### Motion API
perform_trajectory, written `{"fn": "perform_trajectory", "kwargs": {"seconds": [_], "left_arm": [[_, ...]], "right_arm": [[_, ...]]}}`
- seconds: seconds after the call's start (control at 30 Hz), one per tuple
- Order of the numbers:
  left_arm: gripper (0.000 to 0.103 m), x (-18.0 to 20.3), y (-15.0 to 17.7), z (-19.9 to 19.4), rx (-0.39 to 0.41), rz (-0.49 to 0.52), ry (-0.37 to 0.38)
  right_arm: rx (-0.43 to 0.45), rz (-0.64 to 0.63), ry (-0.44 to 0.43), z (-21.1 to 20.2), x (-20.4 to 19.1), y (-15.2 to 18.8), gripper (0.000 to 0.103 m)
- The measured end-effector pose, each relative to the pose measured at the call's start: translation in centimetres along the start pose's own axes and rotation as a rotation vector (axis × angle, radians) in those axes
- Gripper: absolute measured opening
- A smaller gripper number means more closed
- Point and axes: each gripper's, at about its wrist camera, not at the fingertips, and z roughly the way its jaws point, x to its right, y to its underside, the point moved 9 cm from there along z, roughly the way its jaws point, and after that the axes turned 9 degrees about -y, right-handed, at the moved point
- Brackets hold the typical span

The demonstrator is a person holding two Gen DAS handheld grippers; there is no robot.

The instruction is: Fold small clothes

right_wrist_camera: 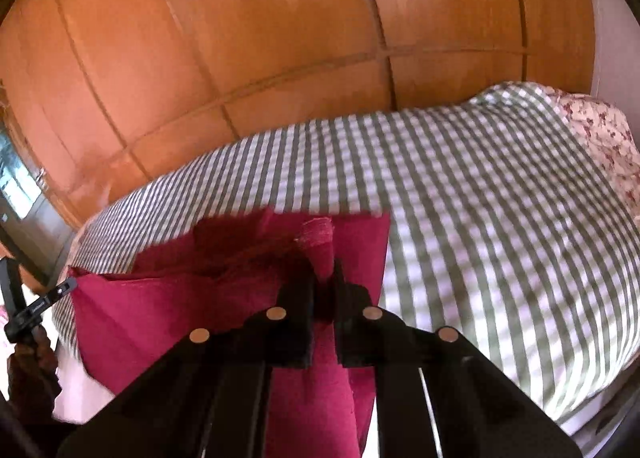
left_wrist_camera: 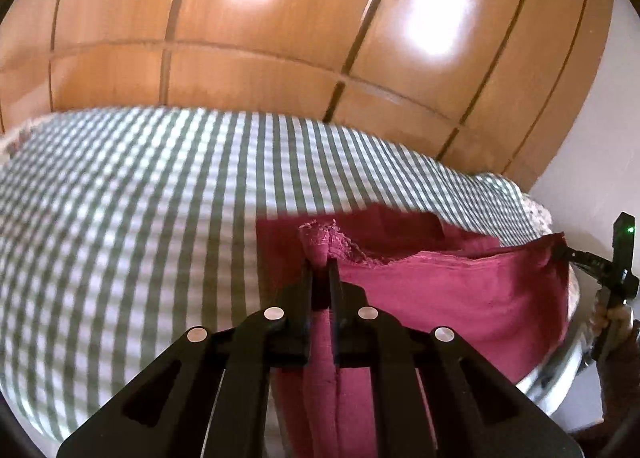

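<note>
Here, in the left wrist view, the left gripper (left_wrist_camera: pixel 320 262) has its jaws closed tight on a bunched corner of a dark red cloth (left_wrist_camera: pixel 460 290), whose frayed edge pokes up just past the fingertips. The cloth stretches taut to the right, where the right gripper (left_wrist_camera: pixel 568 252) pinches its other corner, held in a hand (left_wrist_camera: pixel 612 322). Beneath lies a bed (left_wrist_camera: pixel 140 217) covered in green-and-white check, with wooden wardrobe doors (left_wrist_camera: pixel 280 37) behind.

In the right wrist view, the right gripper (right_wrist_camera: pixel 325 266) is likewise clamped on a gathered corner of the cloth (right_wrist_camera: pixel 160 310), which hangs raised over the near edge of the bed (right_wrist_camera: pixel 500 217). At far left the left gripper (right_wrist_camera: pixel 72 284) grips the opposite corner. A floral pillow (right_wrist_camera: pixel 600 137) sits at the bed's far right.
</note>
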Motion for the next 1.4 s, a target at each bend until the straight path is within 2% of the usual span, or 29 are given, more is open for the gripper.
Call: {"fn": "perform_trajectory", "kwargs": {"seconds": [0.17, 0.3, 0.43, 0.6, 0.7, 0.73, 0.8, 0.93, 1.03, 1.17, 1.2, 1.23, 1.27, 1.4], "left_arm": [[0.006, -0.6, -4.9, 4.0, 0.019, -0.016, -0.043], [0.005, -1.2, -7.2, 8.3, -0.007, -0.018, -0.093], [0.005, -2.2, -7.2, 12.8, -0.067, -0.037, -0.139], [0.005, -3.5, -4.0, 18.2, -0.203, -0.034, -0.210], [0.006, -3.8, -2.6, 19.2, -0.247, -0.031, -0.223], [0.007, -3.7, -2.8, 18.8, -0.241, -0.031, -0.231], [0.009, -3.7, -3.1, 17.9, -0.228, -0.040, -0.242], [0.009, -3.1, -3.7, 14.3, -0.171, -0.043, -0.239], [0.009, -2.0, -2.5, 11.8, -0.148, -0.039, -0.202], [0.009, 0.3, 0.1, 9.1, -0.132, 0.012, -0.161], [0.009, 0.7, 0.8, 8.6, -0.130, 0.026, -0.155], [0.009, 1.1, 1.7, 8.0, -0.129, 0.041, -0.143], [0.009, 1.4, 2.5, 7.7, -0.136, 0.051, -0.135], [0.009, 1.9, 5.7, 7.5, -0.183, 0.076, -0.135]], "right_arm": [[0.034, 0.042, 0.012, 3.6, 1.5, -4.0, 0.007], [0.023, 0.073, 0.045, 8.2, 2.9, -6.1, 0.007], [-0.056, 0.131, 0.089, 13.7, 5.5, -5.3, 0.007], [-0.170, 0.171, 0.132, 18.2, 7.9, -2.0, 0.007], [-0.155, 0.181, 0.101, 17.3, 7.8, -2.2, 0.010], [-0.149, 0.182, 0.096, 16.8, 7.7, -2.4, 0.017], [-0.125, 0.179, 0.071, 14.5, 7.4, -2.5, 0.024], [-0.100, 0.190, 0.022, 9.9, 6.8, -1.1, 0.024], [-0.113, 0.192, -0.008, 5.9, 6.4, 1.9, 0.024], [-0.176, 0.165, -0.053, 1.9, 4.7, 7.3, 0.024], [-0.186, 0.154, -0.055, 1.3, 4.4, 8.3, 0.027], [-0.195, 0.149, -0.058, 0.9, 4.2, 9.3, 0.038], [-0.203, 0.153, -0.062, 0.6, 4.0, 10.5, 0.043], [-0.232, 0.163, -0.063, 1.7, 4.0, 12.9, 0.044]]}}
